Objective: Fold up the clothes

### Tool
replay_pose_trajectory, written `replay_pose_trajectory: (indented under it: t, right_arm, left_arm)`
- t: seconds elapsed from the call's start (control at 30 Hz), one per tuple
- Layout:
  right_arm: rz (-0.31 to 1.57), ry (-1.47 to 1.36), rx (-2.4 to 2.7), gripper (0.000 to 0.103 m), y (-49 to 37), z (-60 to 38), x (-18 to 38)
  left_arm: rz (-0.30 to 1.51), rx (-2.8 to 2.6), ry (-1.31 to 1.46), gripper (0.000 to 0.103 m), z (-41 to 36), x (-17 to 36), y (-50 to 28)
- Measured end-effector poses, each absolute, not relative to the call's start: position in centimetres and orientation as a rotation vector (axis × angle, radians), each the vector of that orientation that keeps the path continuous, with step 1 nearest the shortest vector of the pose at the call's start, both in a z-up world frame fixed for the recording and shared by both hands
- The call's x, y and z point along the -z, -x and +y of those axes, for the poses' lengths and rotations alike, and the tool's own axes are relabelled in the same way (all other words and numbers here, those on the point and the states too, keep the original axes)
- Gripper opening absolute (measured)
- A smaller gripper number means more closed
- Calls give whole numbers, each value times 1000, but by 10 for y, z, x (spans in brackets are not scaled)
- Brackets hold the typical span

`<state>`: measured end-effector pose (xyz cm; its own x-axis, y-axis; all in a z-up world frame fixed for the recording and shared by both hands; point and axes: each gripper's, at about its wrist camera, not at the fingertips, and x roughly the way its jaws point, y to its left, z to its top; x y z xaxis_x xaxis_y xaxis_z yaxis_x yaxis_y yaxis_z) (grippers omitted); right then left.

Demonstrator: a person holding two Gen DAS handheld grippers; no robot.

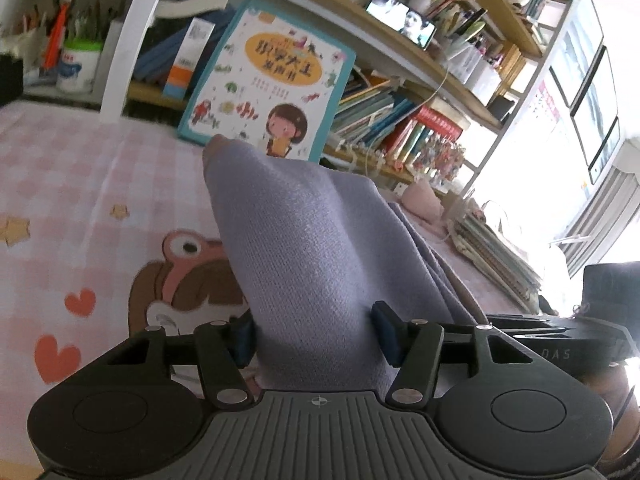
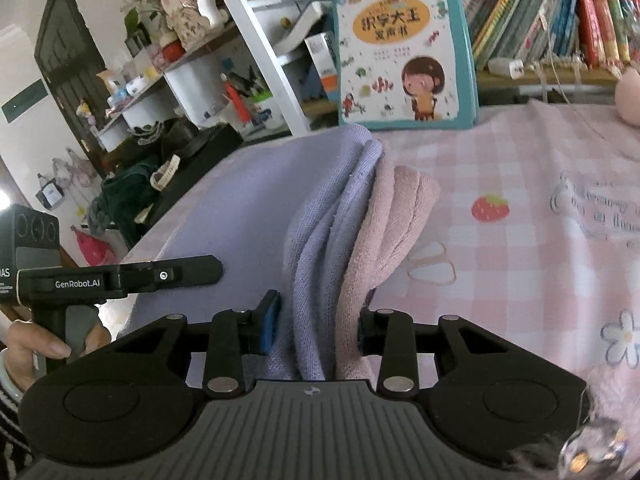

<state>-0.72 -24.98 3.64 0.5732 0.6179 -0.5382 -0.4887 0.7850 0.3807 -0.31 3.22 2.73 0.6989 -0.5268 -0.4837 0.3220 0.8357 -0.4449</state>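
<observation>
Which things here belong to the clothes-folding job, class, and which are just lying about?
Part of the job:
lavender garment
pink garment
left gripper, closed on the lavender garment
right gripper, closed on both garments
pink checked cloth, the folding surface

Just lying about:
children's book
shelved books
phone

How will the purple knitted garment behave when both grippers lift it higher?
Probably floppy: the purple knitted garment already hangs in soft folds between the grippers. It likely sags in the middle. The knit seems grippy, so slipping looks unlikely.
</observation>
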Motion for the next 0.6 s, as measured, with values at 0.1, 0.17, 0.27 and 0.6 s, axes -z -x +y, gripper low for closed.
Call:
replay_pose_trajectory:
  t: [0.1, 0.17, 0.27, 0.6]
  right_arm:
    - [682, -177, -658, 33, 0, -245, -44]
    - [671, -177, -661, 33, -9, -241, -47]
    - [672, -189, -665, 33, -28, -235, -48]
    - [691, -181, -665, 34, -99, -204, -42]
  left_arm:
    - [619, 482, 334, 58, 35, -34, -3]
    - [605, 472, 329, 58, 37, -37, -11]
    - [586, 450, 316, 58, 40, -40, -25]
    - [596, 389, 348, 58, 64, -32, -86]
